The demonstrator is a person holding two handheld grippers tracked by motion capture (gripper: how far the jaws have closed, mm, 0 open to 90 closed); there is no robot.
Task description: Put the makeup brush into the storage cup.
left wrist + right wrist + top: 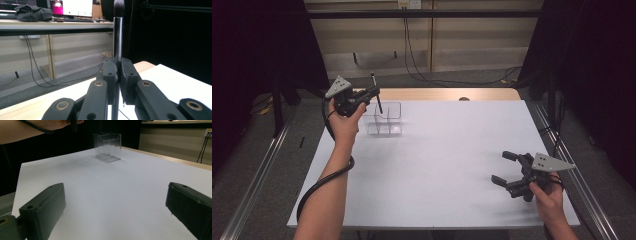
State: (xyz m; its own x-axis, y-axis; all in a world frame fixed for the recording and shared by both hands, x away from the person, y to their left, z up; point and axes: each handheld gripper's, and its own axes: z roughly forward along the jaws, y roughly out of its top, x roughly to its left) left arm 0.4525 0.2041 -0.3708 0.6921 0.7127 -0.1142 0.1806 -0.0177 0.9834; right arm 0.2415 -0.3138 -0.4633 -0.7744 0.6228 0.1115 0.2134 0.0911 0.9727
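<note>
My left gripper (373, 93) is raised over the far left of the white table (452, 150), shut on a slim makeup brush (379, 105). In the left gripper view the brush (117, 37) stands upright between the closed jaws of the left gripper (118, 68), with a silver ferrule and dark bristles on top. Its lower end hangs over a clear plastic divided box (385, 119). My right gripper (502, 167) sits low at the near right, open with nothing between its jaws. The right gripper view looks past the right gripper (116, 207) to the box (107, 147) far off.
A wooden strip (447, 94) runs along the table's far edge. Metal rails (257, 170) flank the table on the floor, and cables (422, 75) trail behind. The left forearm (22, 130) crosses the top of the right gripper view.
</note>
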